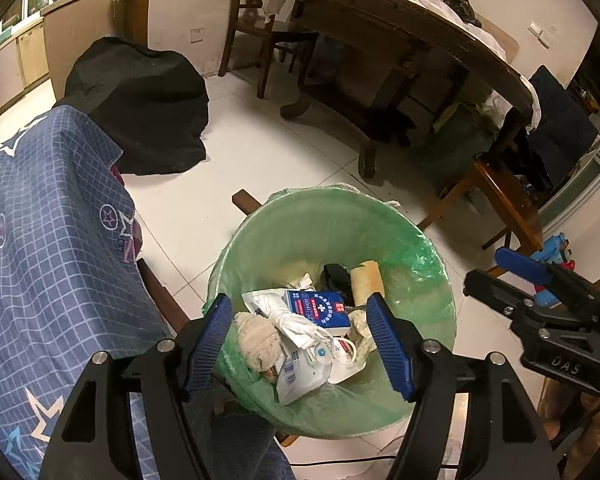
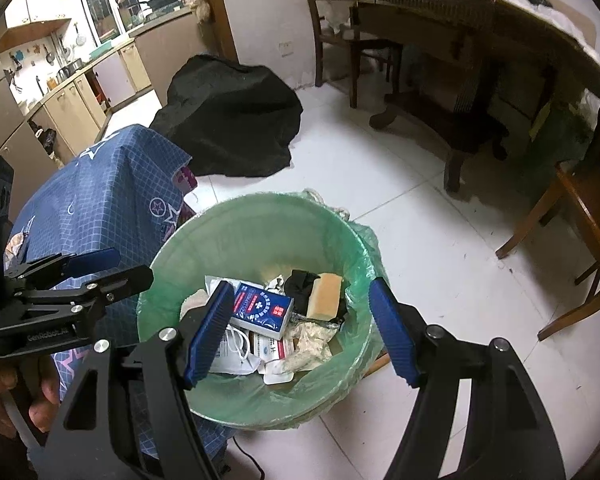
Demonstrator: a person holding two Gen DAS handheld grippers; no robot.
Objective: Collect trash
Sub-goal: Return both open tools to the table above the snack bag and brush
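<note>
Hovering both hand-held grippers, L [image 1: 304, 344] & R [image 2: 300, 332], jaws apart, empty, directly above my green-lined bin [image 1: 420, 248]; blue carton [image 1: 318, 308] lies below.

My two cameras sit above my jaws, close over the green-lined bin [image 1: 332, 240], looking steeply down. Both see the bin [image 2: 256, 232] and floor [image 2: 420, 208].
</note>
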